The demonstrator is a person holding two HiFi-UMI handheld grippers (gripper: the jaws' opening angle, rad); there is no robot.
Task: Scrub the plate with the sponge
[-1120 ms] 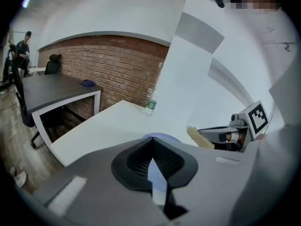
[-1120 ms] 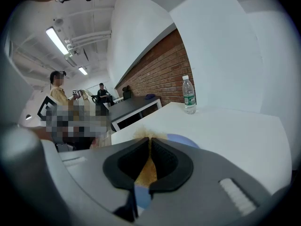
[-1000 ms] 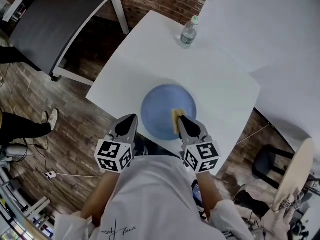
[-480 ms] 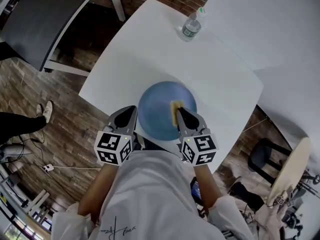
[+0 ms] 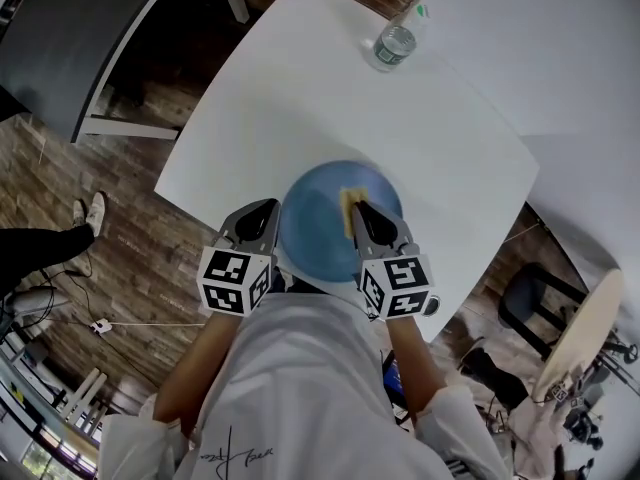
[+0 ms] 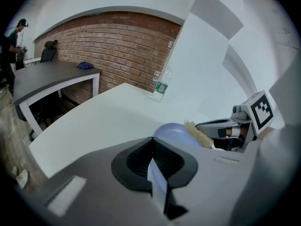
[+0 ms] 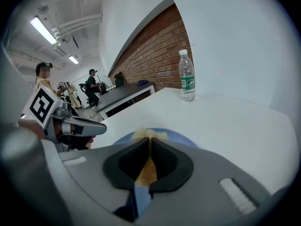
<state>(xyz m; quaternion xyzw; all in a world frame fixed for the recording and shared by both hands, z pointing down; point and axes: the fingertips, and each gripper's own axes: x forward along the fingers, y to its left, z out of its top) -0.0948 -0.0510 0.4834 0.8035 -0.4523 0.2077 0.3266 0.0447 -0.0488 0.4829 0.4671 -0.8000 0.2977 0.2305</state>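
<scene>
A round blue plate [image 5: 318, 230] lies on the white table [image 5: 300, 98] near its front edge. My right gripper [image 5: 358, 208] is shut on a yellow sponge [image 5: 349, 200], which rests on the plate's right half. In the right gripper view the sponge [image 7: 148, 134] sticks out past the jaws over the plate [image 7: 189, 141]. My left gripper [image 5: 268, 210] is at the plate's left rim. In the left gripper view its jaws are shut on the rim of the plate [image 6: 173, 131], with the sponge [image 6: 197, 133] and right gripper beyond.
A clear water bottle [image 5: 393, 46] with a green label stands at the table's far side. A grey table [image 5: 70, 28] stands at the upper left over wood floor. A dark chair [image 5: 522, 308] is at the right, and a person's shoe [image 5: 88, 212] at the left.
The sponge has slid from the plate's near part toward its far side with the right gripper. The left gripper has come in against the plate's left rim.
</scene>
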